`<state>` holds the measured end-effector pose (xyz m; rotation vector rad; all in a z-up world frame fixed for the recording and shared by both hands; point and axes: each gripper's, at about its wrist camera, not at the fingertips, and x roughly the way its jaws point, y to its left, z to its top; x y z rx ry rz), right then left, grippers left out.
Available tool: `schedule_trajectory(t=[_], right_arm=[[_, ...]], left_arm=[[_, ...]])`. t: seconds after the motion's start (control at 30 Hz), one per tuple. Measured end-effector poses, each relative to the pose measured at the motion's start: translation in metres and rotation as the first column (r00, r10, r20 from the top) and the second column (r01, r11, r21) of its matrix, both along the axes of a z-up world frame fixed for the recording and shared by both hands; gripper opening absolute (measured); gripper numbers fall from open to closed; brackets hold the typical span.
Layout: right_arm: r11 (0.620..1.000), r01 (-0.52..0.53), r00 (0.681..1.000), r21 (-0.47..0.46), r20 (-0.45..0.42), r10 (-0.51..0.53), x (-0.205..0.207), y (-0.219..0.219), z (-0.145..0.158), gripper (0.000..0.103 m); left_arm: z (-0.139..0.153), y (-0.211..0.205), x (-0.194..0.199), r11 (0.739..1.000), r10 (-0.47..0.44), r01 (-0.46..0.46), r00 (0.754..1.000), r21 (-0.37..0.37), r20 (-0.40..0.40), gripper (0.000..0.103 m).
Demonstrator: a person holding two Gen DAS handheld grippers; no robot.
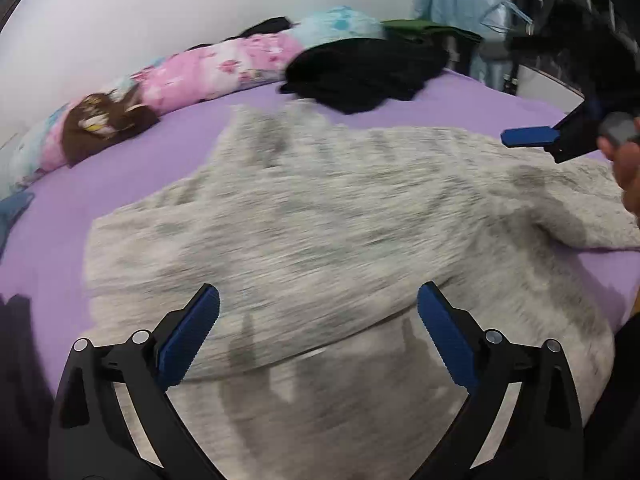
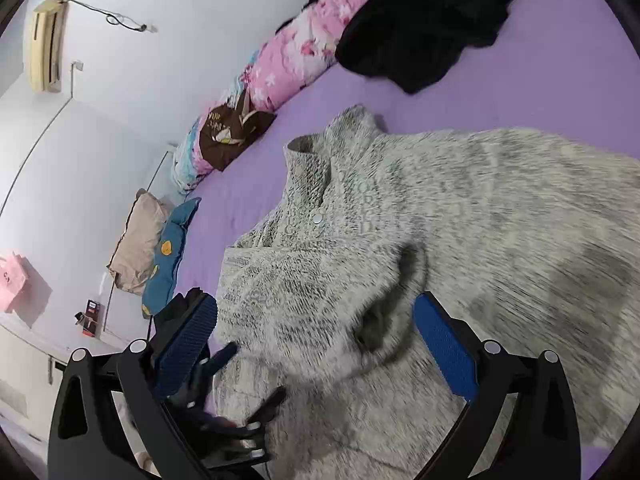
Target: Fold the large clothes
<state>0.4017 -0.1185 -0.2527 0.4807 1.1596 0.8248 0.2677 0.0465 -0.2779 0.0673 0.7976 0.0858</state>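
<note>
Left claw (image 1: 318,312) wide, empty | right claw (image 2: 316,320) wide | grey sweater (image 1: 320,216) | brown-cloth (image 2: 232,136) lettering perhaps unreadable

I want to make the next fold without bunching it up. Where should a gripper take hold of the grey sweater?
Probably the bottom hem of the grey sweater nearest the left gripper, approached from the near edge of the bed. The garment lies flat, collar pointing away, so the near edge is free and thin enough to pinch.

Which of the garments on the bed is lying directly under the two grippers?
The grey knit sweater, spread on the purple sheet with its buttoned collar showing. The black garment lies bunched farther away, near the pink floral bedding.
</note>
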Motion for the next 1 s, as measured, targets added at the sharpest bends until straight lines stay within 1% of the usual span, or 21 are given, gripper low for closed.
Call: schedule_trajectory(t=[0.07,0.1,0.2,0.27,0.37,0.5,0.57,0.63,0.67,0.73,0.8,0.87,0.93,1.0], right_arm=[[1.000,-0.012,1.000,-0.011,-0.028,0.012,0.010,0.014,-0.011,0.097],[1.000,-0.018,0.998,-0.016,-0.053,0.017,0.015,0.020,-0.020,0.097],[0.999,-0.012,0.996,-0.038,-0.089,0.009,0.021,0.029,-0.035,0.097],[0.999,-0.007,0.992,-0.053,-0.122,0.001,0.022,0.032,-0.044,0.097],[0.999,-0.011,0.988,-0.035,-0.156,0.005,0.021,0.036,-0.053,0.097],[0.999,-0.005,0.983,-0.044,-0.183,-0.003,0.022,0.037,-0.066,0.097],[1.000,0.012,0.979,-0.023,-0.203,-0.016,0.025,0.035,-0.071,0.097],[0.999,0.028,0.972,0.020,-0.234,-0.023,0.029,0.035,-0.077,0.097],[0.999,0.031,0.970,0.024,-0.243,-0.024,0.030,0.034,-0.078,0.097],[0.999,0.037,0.967,0.026,-0.252,-0.029,0.031,0.034,-0.079,0.093],[0.999,0.028,0.967,0.040,-0.255,-0.017,0.030,0.035,-0.080,0.093],[1.000,0.005,0.968,0.017,-0.253,0.000,0.031,0.042,-0.083,0.089],[1.000,-0.005,0.966,-0.003,-0.258,0.004,0.034,0.049,-0.089,0.087],[1.000,-0.012,0.966,-0.003,-0.260,0.011,0.040,0.056,-0.093,0.081]], left_arm=[[0.000,0.027,-0.014,0.999,0.044,-0.044,0.999,0.032,-0.011,0.096],[-0.001,0.048,-0.022,0.995,0.083,-0.082,0.996,0.061,-0.021,0.096],[-0.008,0.097,-0.040,0.982,0.173,-0.168,0.983,0.091,-0.058,0.096],[-0.013,0.128,-0.051,0.974,0.214,-0.207,0.974,0.088,-0.077,0.096],[-0.021,0.167,-0.064,0.961,0.274,-0.269,0.958,0.066,-0.087,0.096],[-0.039,0.189,-0.065,0.954,0.297,-0.290,0.948,0.070,-0.114,0.096],[-0.046,0.195,-0.062,0.953,0.302,-0.299,0.946,0.037,-0.122,0.096],[-0.056,0.201,-0.058,0.950,0.313,-0.310,0.940,0.046,-0.138,0.096],[-0.062,0.201,-0.057,0.951,0.308,-0.302,0.939,0.061,-0.151,0.096],[-0.066,0.203,-0.059,0.950,0.312,-0.302,0.936,0.083,-0.166,0.096],[-0.069,0.208,-0.057,0.949,0.316,-0.308,0.934,0.074,-0.165,0.096],[-0.069,0.212,-0.055,0.944,0.328,-0.321,0.932,0.069,-0.153,0.096],[-0.071,0.216,-0.052,0.944,0.329,-0.325,0.933,0.051,-0.149,0.097],[-0.074,0.218,-0.048,0.948,0.318,-0.315,0.936,0.044,-0.150,0.097]])
